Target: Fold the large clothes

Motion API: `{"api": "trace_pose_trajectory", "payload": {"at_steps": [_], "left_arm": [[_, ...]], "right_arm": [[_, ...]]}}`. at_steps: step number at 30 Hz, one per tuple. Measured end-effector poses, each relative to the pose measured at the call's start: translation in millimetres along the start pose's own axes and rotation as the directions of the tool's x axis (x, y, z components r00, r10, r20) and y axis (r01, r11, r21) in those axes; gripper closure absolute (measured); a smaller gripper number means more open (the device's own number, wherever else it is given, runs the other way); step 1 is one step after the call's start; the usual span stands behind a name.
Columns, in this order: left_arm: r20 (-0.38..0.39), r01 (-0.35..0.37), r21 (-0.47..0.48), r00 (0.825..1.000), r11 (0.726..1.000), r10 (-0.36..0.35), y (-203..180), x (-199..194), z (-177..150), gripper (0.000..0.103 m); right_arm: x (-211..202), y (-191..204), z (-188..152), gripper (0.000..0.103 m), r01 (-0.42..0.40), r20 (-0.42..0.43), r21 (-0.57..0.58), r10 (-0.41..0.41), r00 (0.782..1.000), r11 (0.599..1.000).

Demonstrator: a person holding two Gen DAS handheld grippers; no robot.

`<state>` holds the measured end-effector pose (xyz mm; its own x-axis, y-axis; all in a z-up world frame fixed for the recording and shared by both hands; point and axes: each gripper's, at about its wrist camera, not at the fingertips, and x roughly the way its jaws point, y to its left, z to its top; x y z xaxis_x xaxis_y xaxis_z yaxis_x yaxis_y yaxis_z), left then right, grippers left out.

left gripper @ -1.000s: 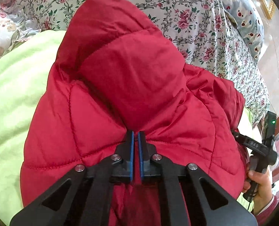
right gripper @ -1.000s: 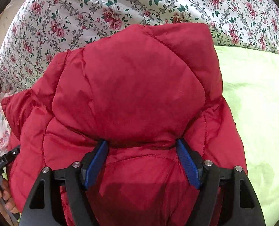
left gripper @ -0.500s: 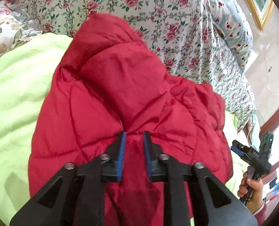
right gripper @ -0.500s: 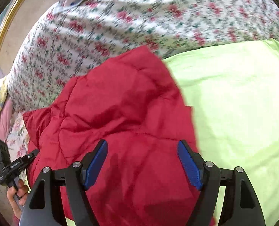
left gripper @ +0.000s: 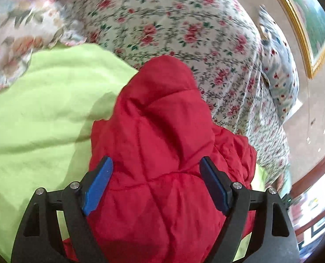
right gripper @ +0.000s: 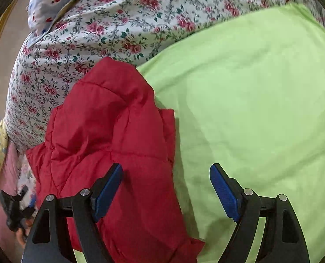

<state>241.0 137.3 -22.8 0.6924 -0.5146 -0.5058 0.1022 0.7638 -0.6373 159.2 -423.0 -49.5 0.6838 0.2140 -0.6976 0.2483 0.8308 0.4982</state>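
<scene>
A red quilted hooded jacket (left gripper: pixel 162 142) lies bunched in a folded heap on a lime green sheet (left gripper: pixel 41 114), its hood toward the floral bedding. My left gripper (left gripper: pixel 155 184) is open and empty, above the jacket's near part with its blue pads apart. In the right wrist view the jacket (right gripper: pixel 109 144) lies to the left on the green sheet (right gripper: pixel 261 87). My right gripper (right gripper: pixel 166 188) is open and empty, over the jacket's right edge. The left gripper (right gripper: pixel 13 208) shows small at the lower left of that view.
A floral quilt (left gripper: pixel 173 28) rises behind the jacket, with another floral cushion (left gripper: pixel 15 32) at the far left. A light blue patterned pillow (left gripper: pixel 281 72) lies at the right. A gold-framed picture (left gripper: pixel 305 22) hangs on the wall. Pink and yellow fabric (right gripper: pixel 0 153) sits left of the bed.
My left gripper has let go of the jacket, opened wide and pulled back. My right gripper, open throughout, has drawn back and swung right toward the green sheet. The jacket stays folded.
</scene>
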Motion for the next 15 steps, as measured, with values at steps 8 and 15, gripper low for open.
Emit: {"api": "trace_pose_trajectory", "payload": {"at_steps": [8, 15], "left_arm": [[-0.044, 0.044, -0.128, 0.998, 0.991, -0.050, 37, 12, 4, 0.017], [-0.169, 0.083, -0.152, 0.980, 0.985, -0.109, 42, 43, -7, 0.014]], "right_arm": [[19, 3, 3, 0.013, -0.059, -0.043, 0.023, 0.060, 0.997, 0.998], [40, 8, 9, 0.010, -0.091, -0.085, 0.023, 0.092, 0.992, 0.996]]}}
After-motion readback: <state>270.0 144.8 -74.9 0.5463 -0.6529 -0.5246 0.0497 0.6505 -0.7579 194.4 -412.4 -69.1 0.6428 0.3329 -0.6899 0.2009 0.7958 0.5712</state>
